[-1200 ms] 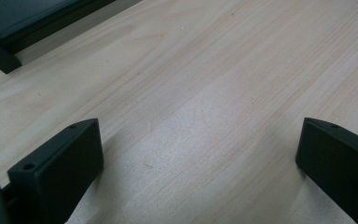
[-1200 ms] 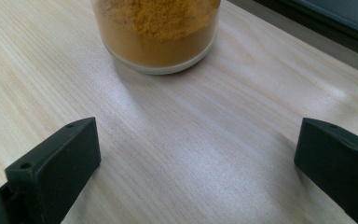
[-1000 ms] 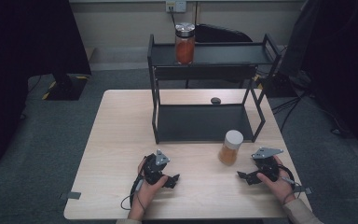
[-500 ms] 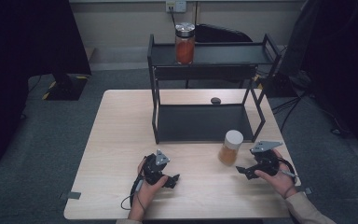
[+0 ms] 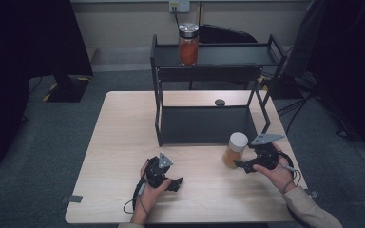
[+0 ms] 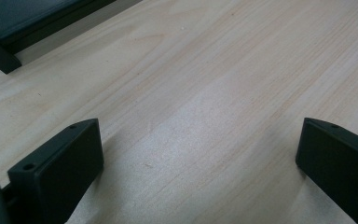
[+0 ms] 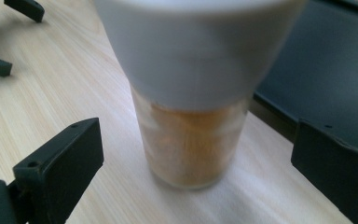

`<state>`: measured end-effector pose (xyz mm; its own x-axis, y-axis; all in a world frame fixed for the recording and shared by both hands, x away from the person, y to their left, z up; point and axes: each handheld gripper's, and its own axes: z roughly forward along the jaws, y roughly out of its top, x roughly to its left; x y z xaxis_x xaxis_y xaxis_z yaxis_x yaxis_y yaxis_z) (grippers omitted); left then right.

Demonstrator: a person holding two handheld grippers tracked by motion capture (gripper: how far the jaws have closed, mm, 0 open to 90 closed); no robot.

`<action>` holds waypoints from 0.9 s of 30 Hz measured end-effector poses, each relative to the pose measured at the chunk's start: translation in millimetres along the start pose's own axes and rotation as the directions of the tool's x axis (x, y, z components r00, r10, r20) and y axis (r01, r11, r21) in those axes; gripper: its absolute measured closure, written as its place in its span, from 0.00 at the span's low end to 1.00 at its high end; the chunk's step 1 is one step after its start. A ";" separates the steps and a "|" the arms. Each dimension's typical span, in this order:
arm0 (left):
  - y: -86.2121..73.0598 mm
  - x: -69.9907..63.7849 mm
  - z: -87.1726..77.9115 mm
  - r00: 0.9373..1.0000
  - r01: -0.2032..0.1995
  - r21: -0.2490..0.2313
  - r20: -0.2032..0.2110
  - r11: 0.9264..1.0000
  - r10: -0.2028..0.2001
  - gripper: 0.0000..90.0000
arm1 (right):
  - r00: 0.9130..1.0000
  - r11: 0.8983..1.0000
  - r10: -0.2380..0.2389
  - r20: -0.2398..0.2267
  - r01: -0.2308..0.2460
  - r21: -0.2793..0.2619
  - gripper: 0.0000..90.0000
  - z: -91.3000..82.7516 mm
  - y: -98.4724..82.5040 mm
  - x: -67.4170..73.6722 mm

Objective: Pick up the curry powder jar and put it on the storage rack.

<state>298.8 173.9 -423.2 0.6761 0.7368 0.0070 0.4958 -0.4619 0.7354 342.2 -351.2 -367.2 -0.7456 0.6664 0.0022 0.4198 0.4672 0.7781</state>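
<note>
A clear jar with a white lid and orange-brown contents (image 5: 234,149) (image 7: 193,107) stands on the wooden table (image 5: 123,142) just in front of the black shelf rack (image 5: 204,124). My right gripper (image 5: 238,164) (image 7: 193,163) is open, its jaws on either side of the jar's lower part without touching it. Near the table's front, my left gripper (image 5: 177,183) (image 6: 200,158) rests open over bare wood, nothing between its jaws. A second jar with red contents and a metal lid (image 5: 188,43) stands on the rack's top shelf.
A small dark round object (image 5: 219,102) lies on the table behind the rack. The rack's lower shelf (image 7: 326,70) is close behind the jar. Dark furniture and cables stand on the floor beyond the table's right edge.
My right gripper has moved left and forward until its jaws sit around the white-lidded jar. The left gripper has stayed in place.
</note>
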 end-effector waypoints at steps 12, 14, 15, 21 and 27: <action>0.0 0.0 0.0 1.000 0.000 0.000 0.000 1.000 0.000 0.00 | 1.000 0.998 0.021 0.005 -0.021 -0.055 0.04 7.8 7.0 1.0; 0.0 0.0 0.0 1.000 -0.001 0.000 0.000 1.000 0.001 0.00 | 1.000 0.997 0.028 -0.004 -0.028 -0.066 0.08 9.9 6.4 -0.4; 0.0 0.0 0.0 1.000 0.000 0.000 0.000 1.000 0.000 0.00 | 1.000 0.997 0.027 -0.008 -0.027 -0.075 0.11 10.7 5.2 -0.8; 0.0 0.0 0.0 1.000 0.000 0.000 0.000 1.000 0.000 0.00 | 1.000 0.995 0.027 -0.014 -0.028 -0.097 0.23 17.5 2.9 0.3; 0.0 0.0 0.0 1.000 0.000 0.000 0.000 1.000 0.000 0.00 | 1.000 0.993 0.026 0.001 -0.026 -0.117 0.36 21.6 -1.7 2.7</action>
<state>298.8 173.9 -423.3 0.6761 0.7368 0.0069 0.4957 -0.4618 0.7355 350.7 -337.7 -382.1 -0.7339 0.6789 0.0219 0.3754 0.3785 0.8461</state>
